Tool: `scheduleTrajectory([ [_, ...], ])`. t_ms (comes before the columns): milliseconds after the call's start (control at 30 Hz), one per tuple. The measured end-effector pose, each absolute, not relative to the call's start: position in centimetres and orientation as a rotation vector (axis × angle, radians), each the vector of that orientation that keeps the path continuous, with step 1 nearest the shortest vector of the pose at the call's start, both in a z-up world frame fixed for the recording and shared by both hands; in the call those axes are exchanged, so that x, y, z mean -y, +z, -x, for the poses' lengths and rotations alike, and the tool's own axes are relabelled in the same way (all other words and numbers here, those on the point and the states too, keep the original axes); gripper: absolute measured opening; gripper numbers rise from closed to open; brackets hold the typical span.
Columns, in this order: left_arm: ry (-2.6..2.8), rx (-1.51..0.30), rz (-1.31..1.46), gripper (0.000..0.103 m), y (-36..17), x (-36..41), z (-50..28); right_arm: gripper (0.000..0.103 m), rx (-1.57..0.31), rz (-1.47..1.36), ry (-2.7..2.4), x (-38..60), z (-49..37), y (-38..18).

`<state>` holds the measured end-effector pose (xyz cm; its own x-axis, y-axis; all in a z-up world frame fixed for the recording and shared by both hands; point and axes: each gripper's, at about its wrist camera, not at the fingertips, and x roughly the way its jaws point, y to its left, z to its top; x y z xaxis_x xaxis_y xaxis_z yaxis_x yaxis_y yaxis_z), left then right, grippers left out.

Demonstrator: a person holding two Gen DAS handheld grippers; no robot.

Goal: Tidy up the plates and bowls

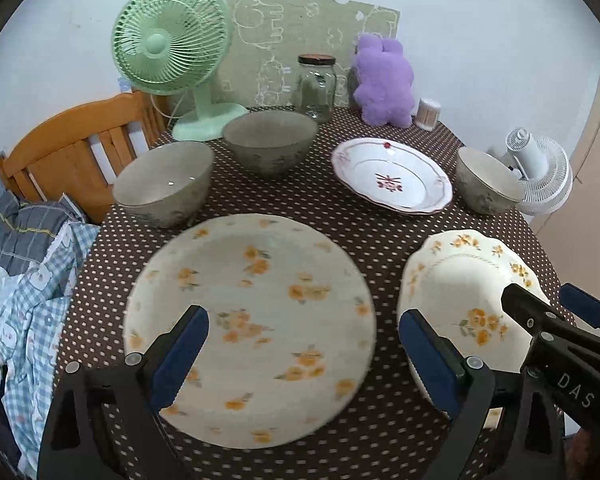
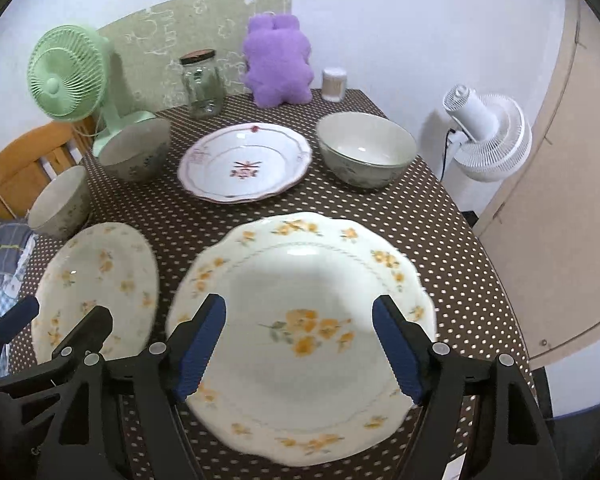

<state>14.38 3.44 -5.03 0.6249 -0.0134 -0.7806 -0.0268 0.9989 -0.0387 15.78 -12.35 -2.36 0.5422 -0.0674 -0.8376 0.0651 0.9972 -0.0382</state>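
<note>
While both jaws are spread empty, the left gripper (image 1: 304, 354) and right gripper (image 2: 300, 346) are held over two floral plates (image 1: 252, 320) (image 2: 304, 328).

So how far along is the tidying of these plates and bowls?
Nothing looks stacked yet. Three bowls and three plates all sit apart on the dotted tablecloth. Nothing is in hand: the left hand-held gripper hangs open above the flat flowered plate, the right hand-held gripper open above the scalloped yellow plate. The red-patterned plate and all stacking remain.
</note>
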Motion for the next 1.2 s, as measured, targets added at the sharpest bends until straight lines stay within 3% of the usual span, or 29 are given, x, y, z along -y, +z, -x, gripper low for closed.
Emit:
scheduleTrajectory([
  [633,0.046,-0.910,0.033,0.091,-6.7,-11.7,-14.2,0.079,-1.007,0.001,-0.070,3.2,-15.8,-4.2],
  [1200,0.065,-0.974,0.013,0.078,-9.4,-13.7,-16.8,0.060,-1.086,0.013,0.023,-0.8,-18.7,-7.7],
])
